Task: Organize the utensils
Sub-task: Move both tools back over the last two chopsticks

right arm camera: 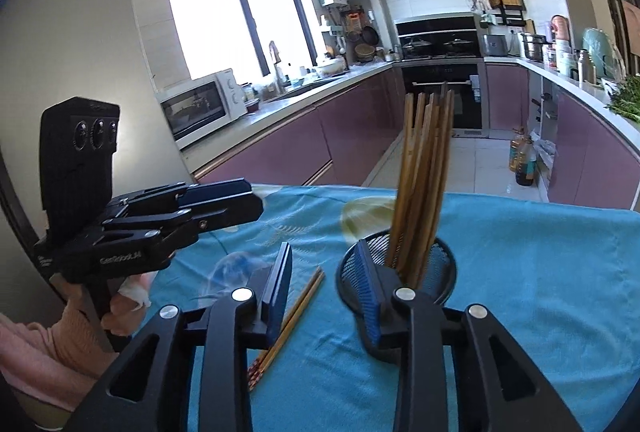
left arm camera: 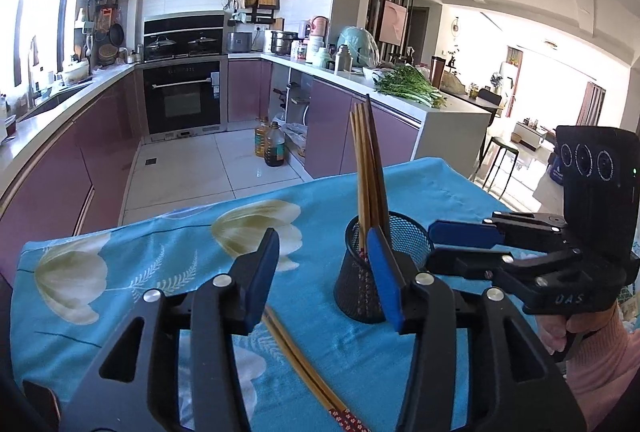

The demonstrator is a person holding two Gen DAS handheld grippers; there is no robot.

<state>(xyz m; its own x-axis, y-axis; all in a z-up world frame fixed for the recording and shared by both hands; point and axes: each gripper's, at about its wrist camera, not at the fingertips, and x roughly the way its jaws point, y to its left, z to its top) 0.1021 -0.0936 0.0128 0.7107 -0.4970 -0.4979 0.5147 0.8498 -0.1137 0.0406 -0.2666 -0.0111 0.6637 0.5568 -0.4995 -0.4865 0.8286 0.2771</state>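
A black mesh cup point(left arm camera: 356, 284) point(right arm camera: 444, 272) stands on the blue floral cloth and holds several wooden chopsticks point(left arm camera: 366, 167) point(right arm camera: 424, 171) upright. A loose pair of chopsticks point(left arm camera: 296, 356) point(right arm camera: 300, 304) lies flat on the cloth to the cup's left. My left gripper point(left arm camera: 324, 272) is open above the loose pair, nothing between its pads, and its right finger sits in front of the cup. My right gripper point(right arm camera: 324, 292) is open too, empty, its right finger overlapping the cup's near wall. Each view shows the other gripper point(left arm camera: 431, 247) point(right arm camera: 256, 201) at the side.
The cloth point(left arm camera: 160, 272) point(right arm camera: 540, 272) covers a table whose far edge drops to the tiled kitchen floor. Oil bottles point(left arm camera: 272, 145) stand on that floor, with pink-fronted counters around it. A hand in a pink sleeve point(left arm camera: 600, 344) point(right arm camera: 48, 348) holds each gripper.
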